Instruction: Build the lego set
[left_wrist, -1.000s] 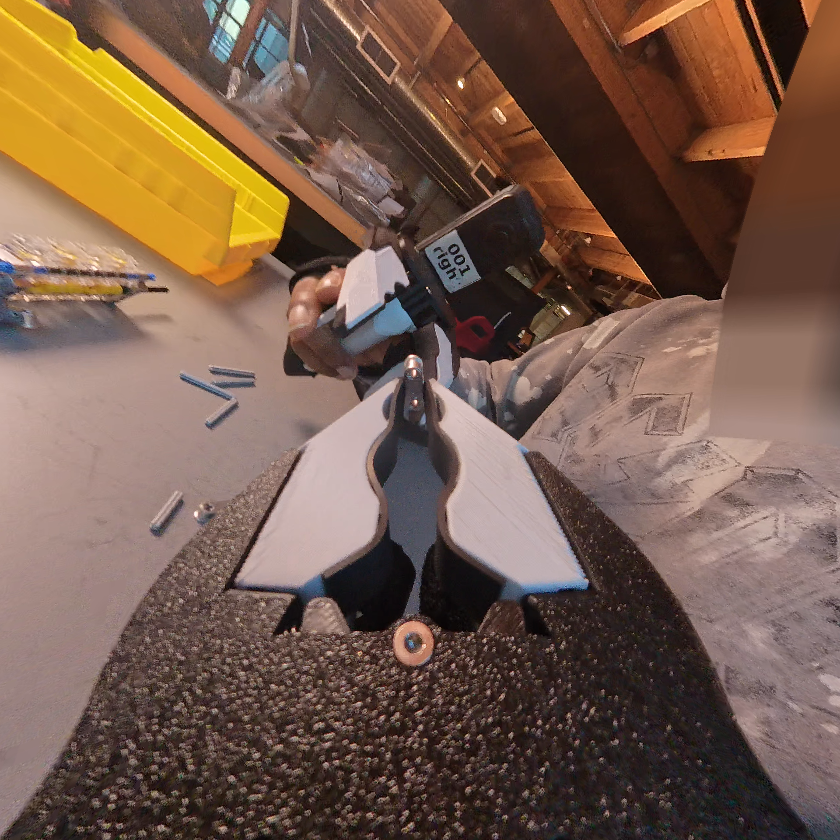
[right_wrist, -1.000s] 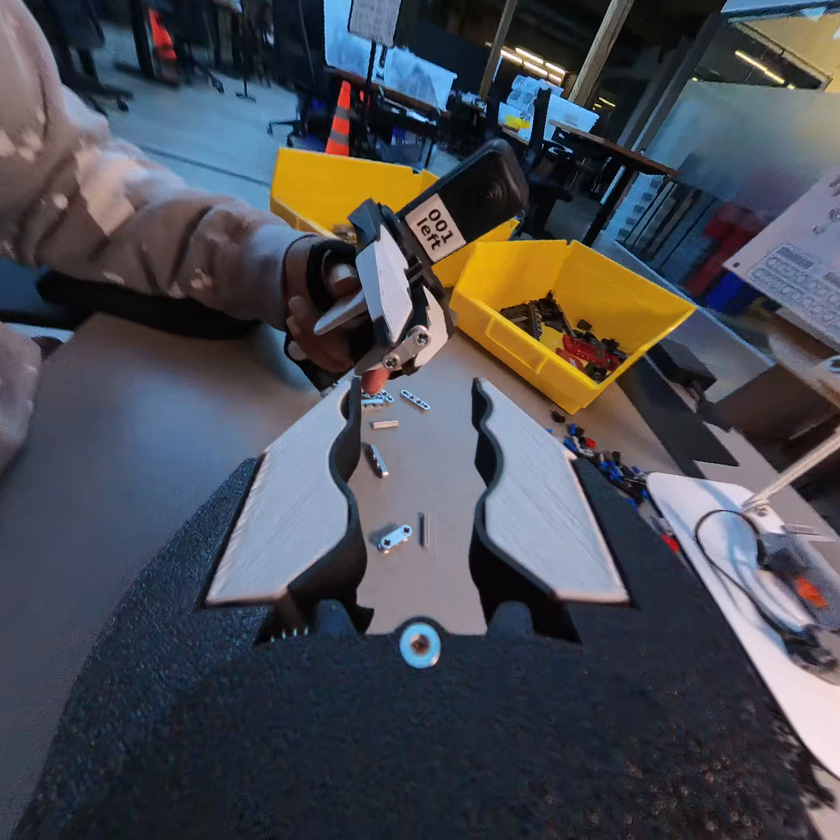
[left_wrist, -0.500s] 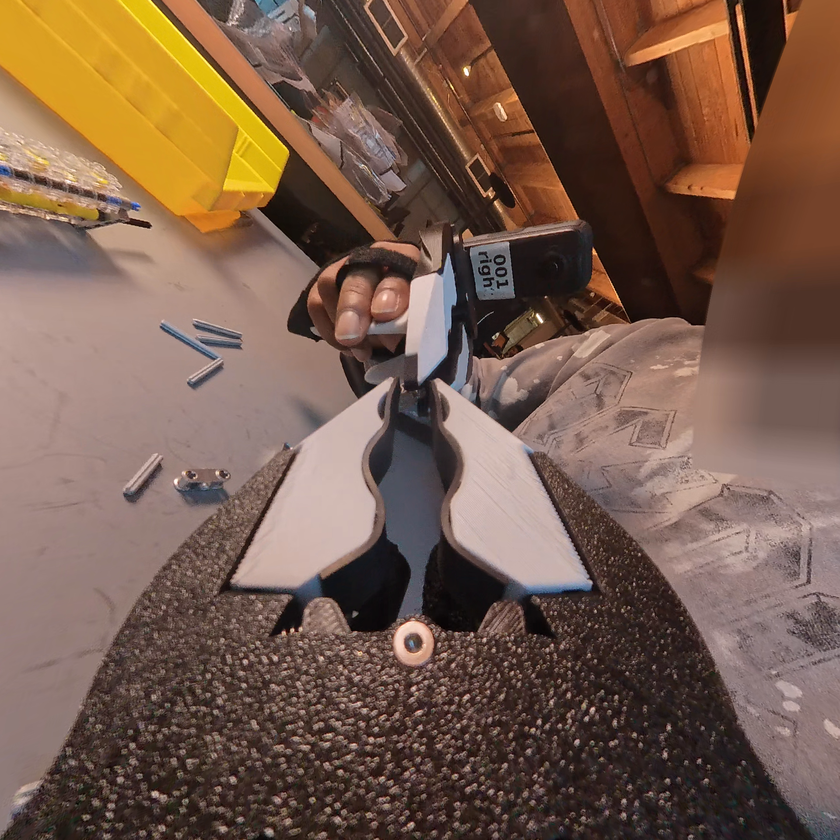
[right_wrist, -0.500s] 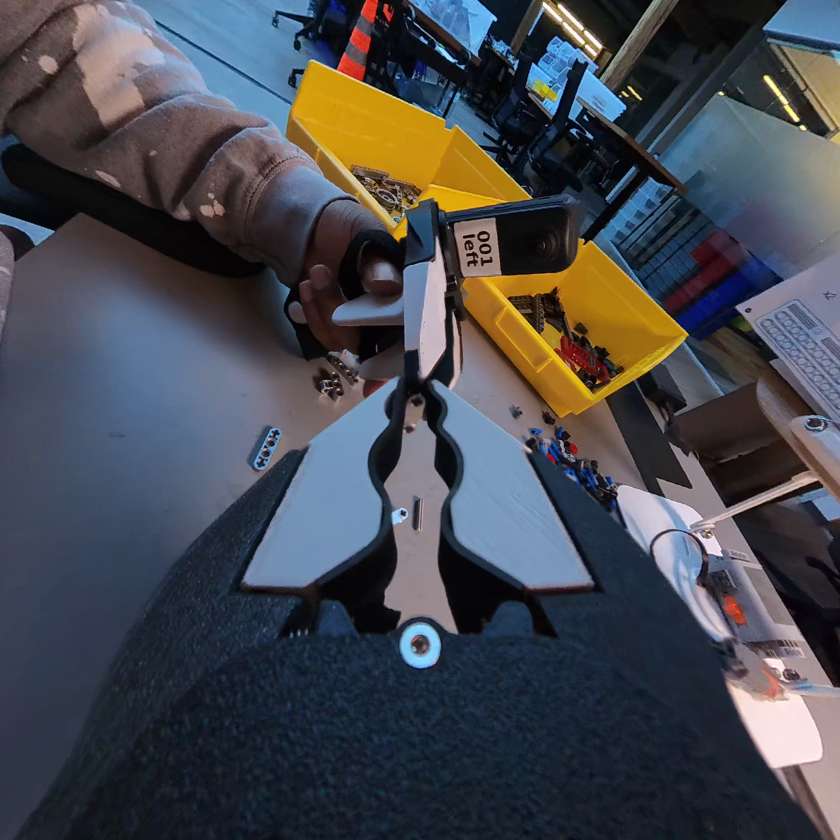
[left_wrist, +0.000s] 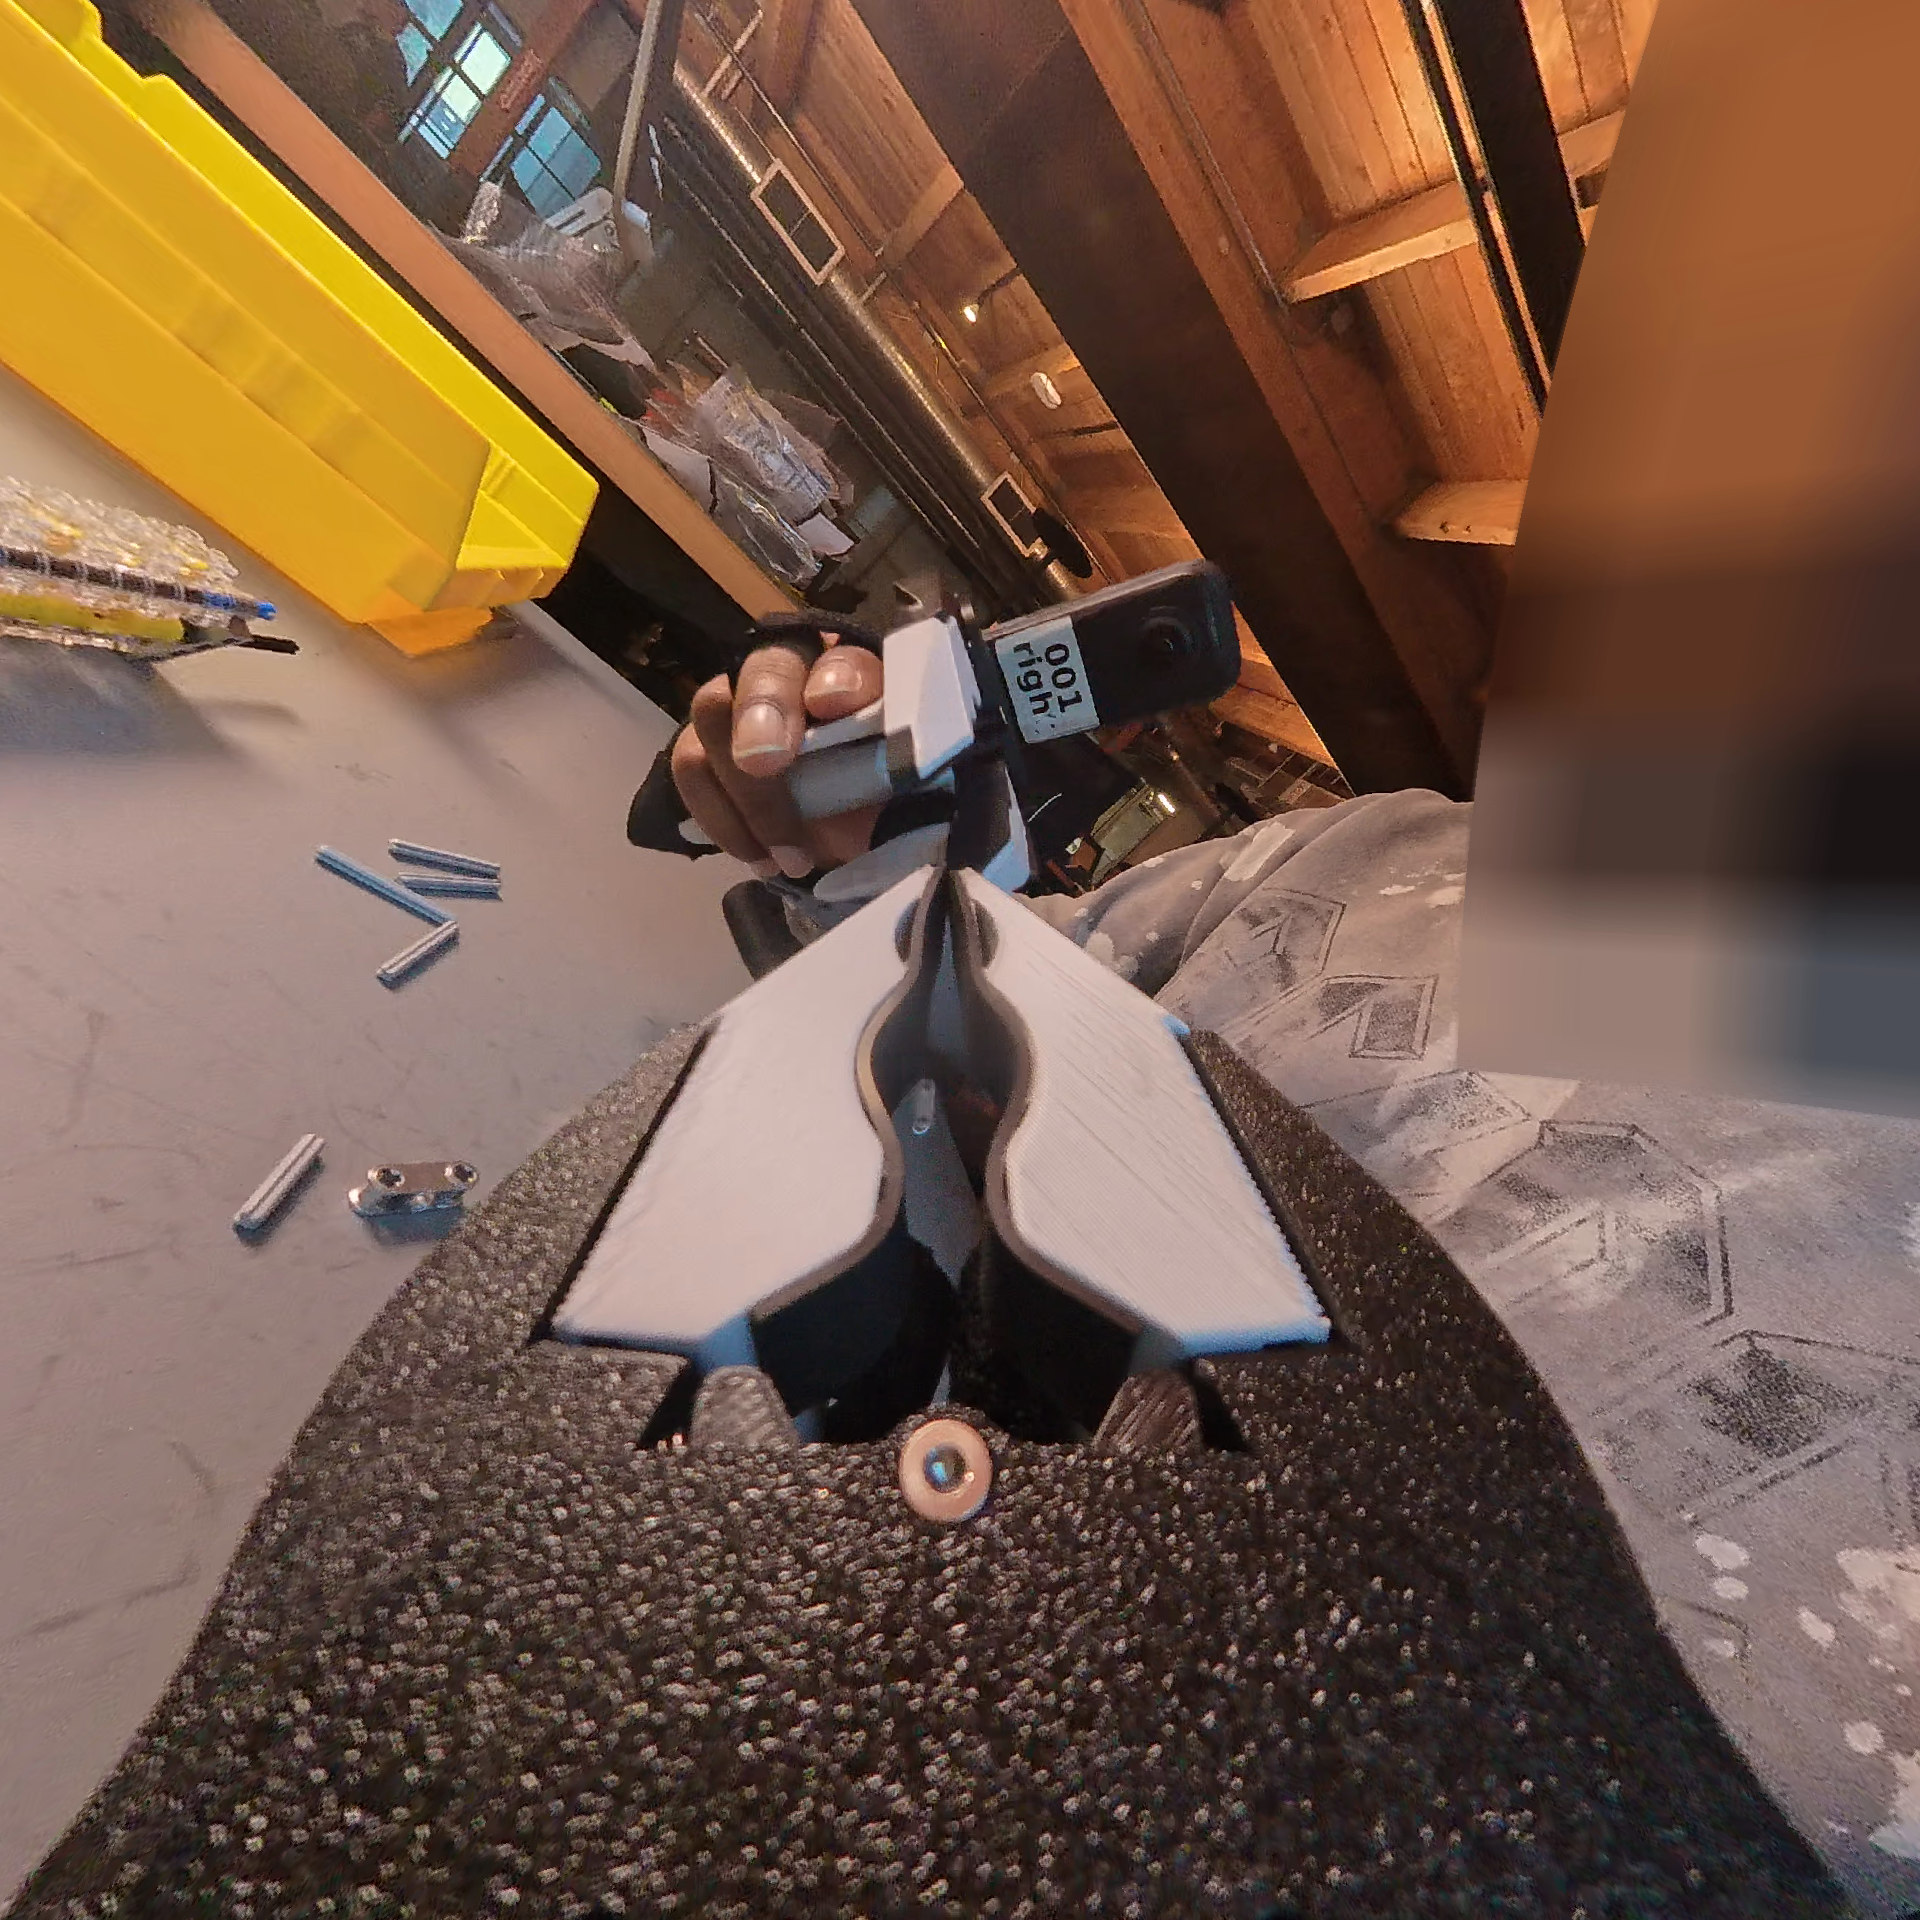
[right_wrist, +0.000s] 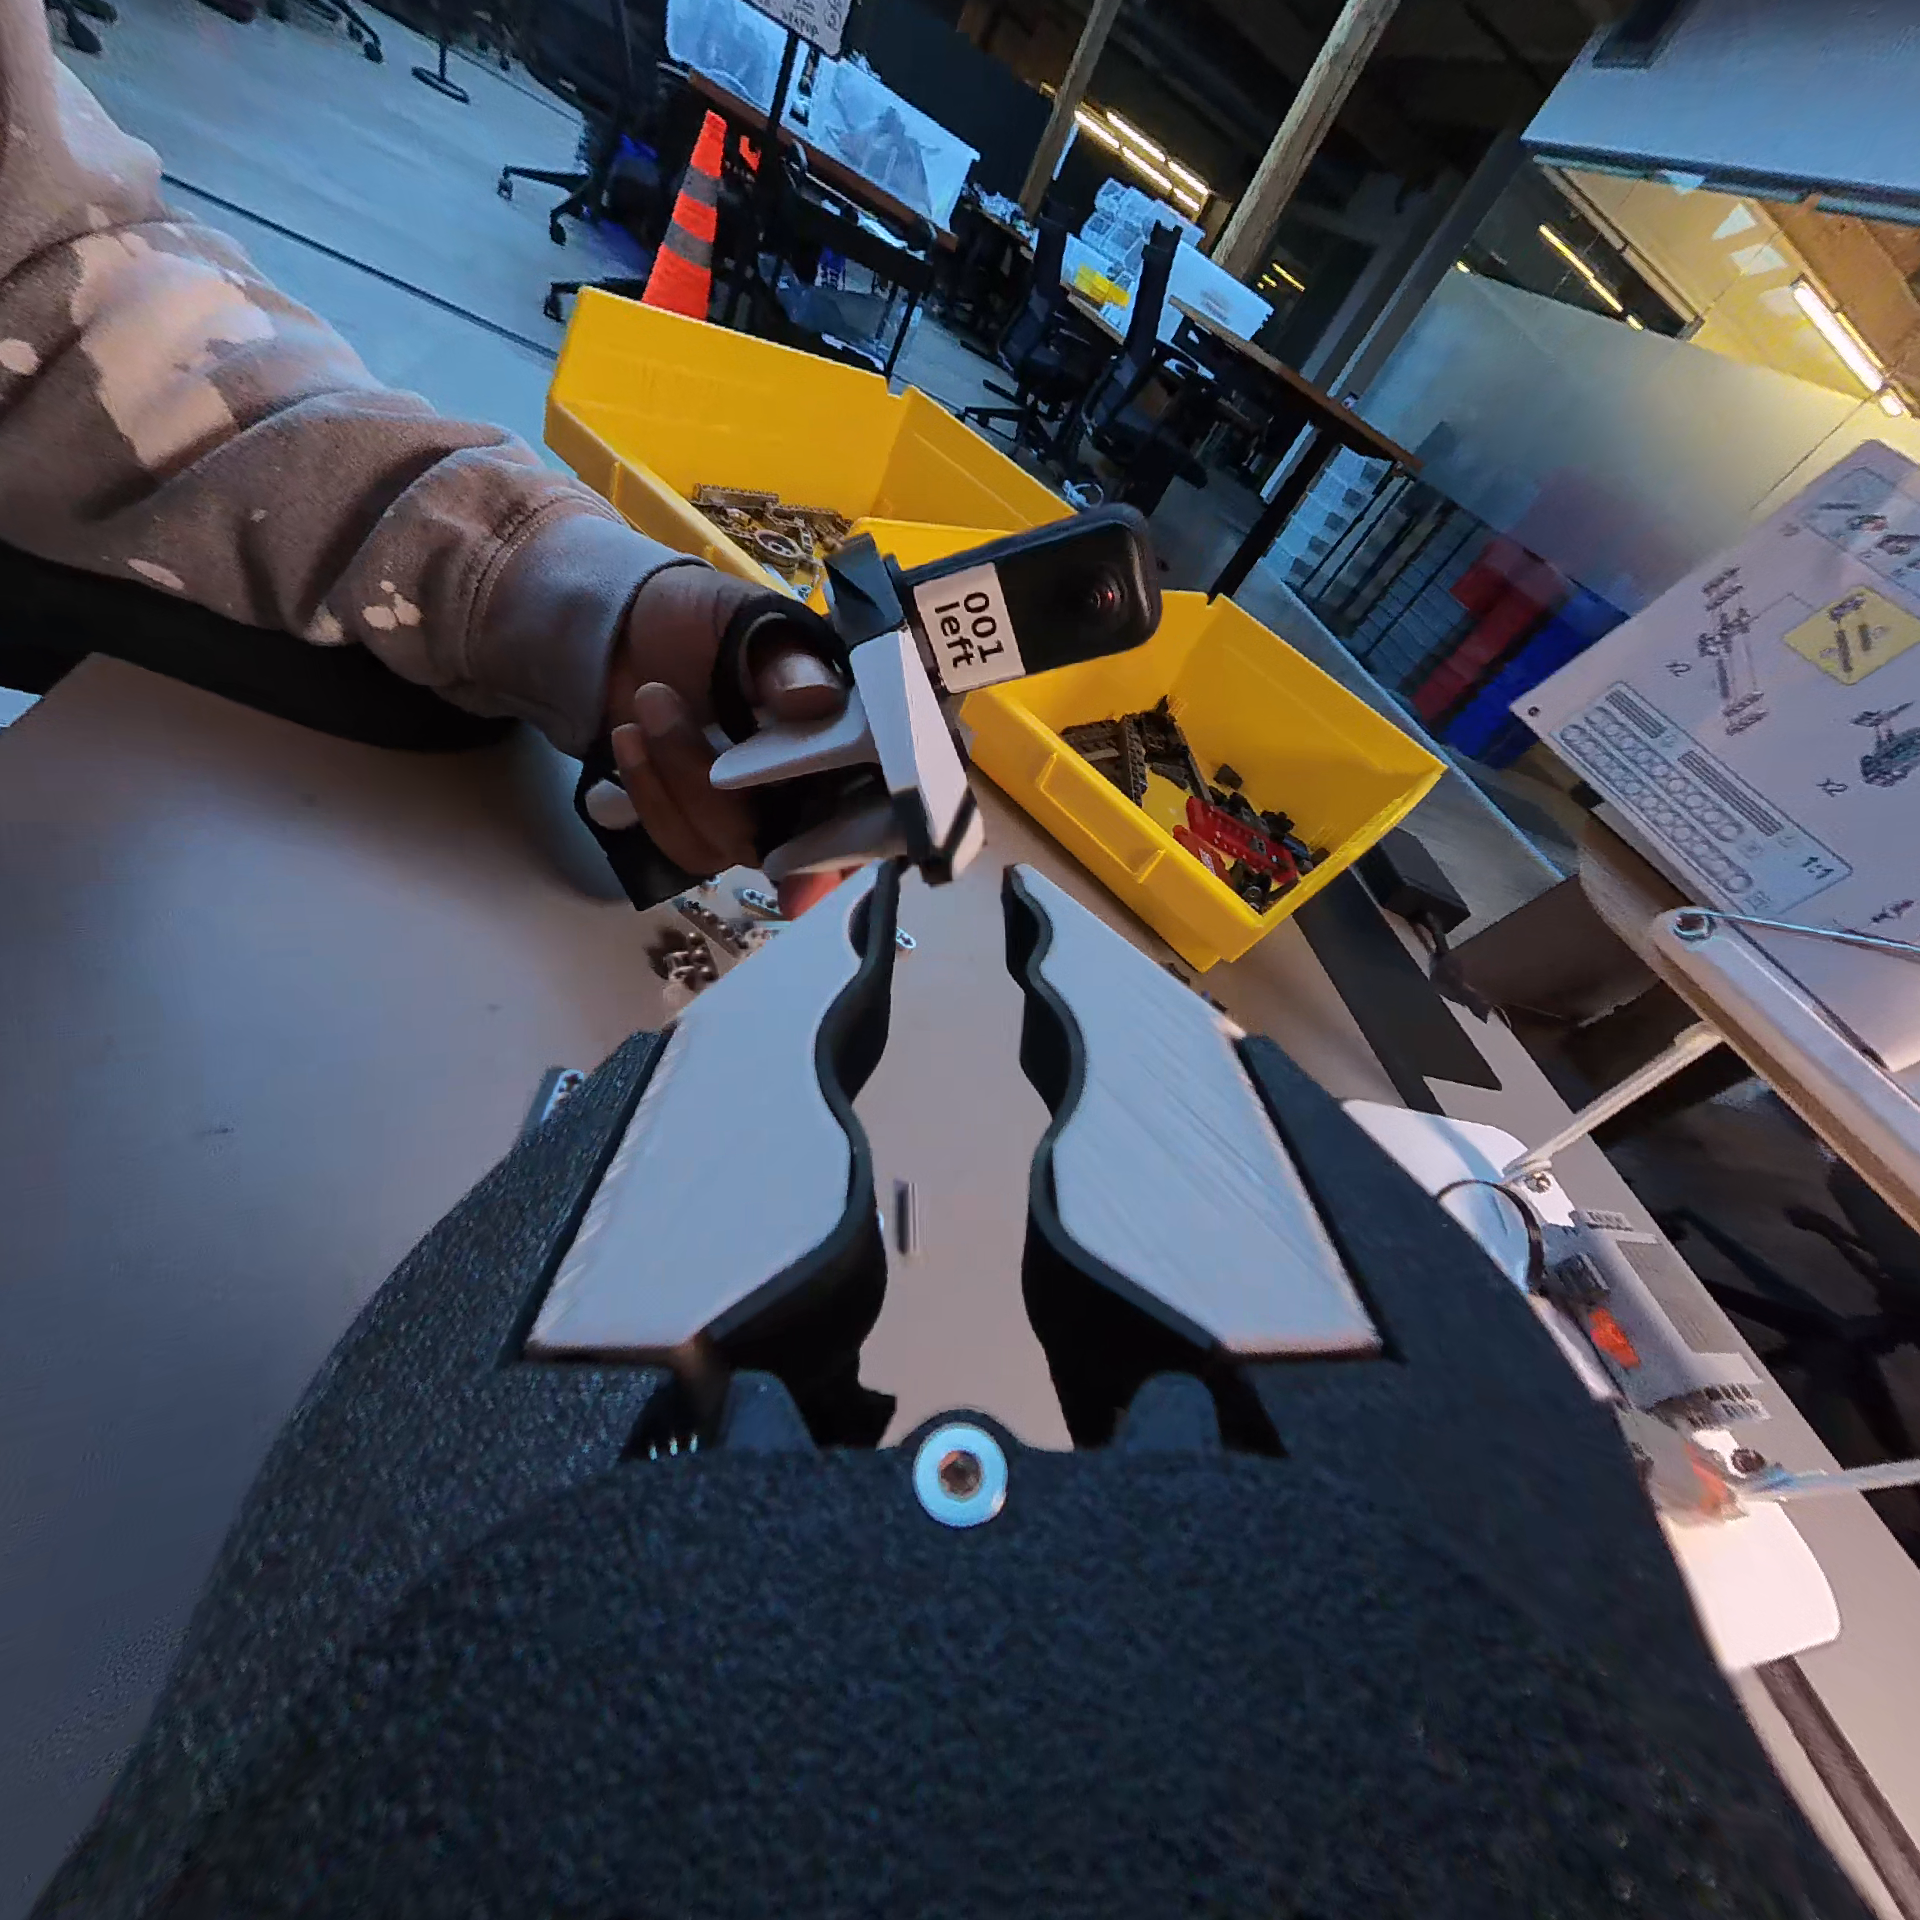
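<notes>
My left gripper (left_wrist: 948, 883) is shut, its tips pressed together above the grey table (left_wrist: 156, 1039). Nothing shows between the tips; a small grey pin (left_wrist: 920, 1107) shows in the gap farther back. Just beyond the tips a hand (left_wrist: 748, 748) holds the right gripper. In the right wrist view my right gripper (right_wrist: 948, 878) is open and empty. The left gripper (right_wrist: 914, 862) points down, its tip at my right gripper's left fingertip. Small metal links (right_wrist: 707, 935) lie on the table under it.
Two yellow bins (right_wrist: 1340, 748) (right_wrist: 727, 405) with dark and red parts stand behind. A printed sheet on a stand (right_wrist: 1766, 727) and a white tray with a cabled part (right_wrist: 1558, 1278) are at right. Grey rods (left_wrist: 416, 883), a metal link (left_wrist: 410, 1188) and a clear parts case (left_wrist: 104, 592) lie left. My left and right fingertips are right by each other.
The right gripper closed to near shut at the left gripper's tip half a second ago and has now opened. The small metal piece seen earlier at the left gripper's tips no longer shows.
</notes>
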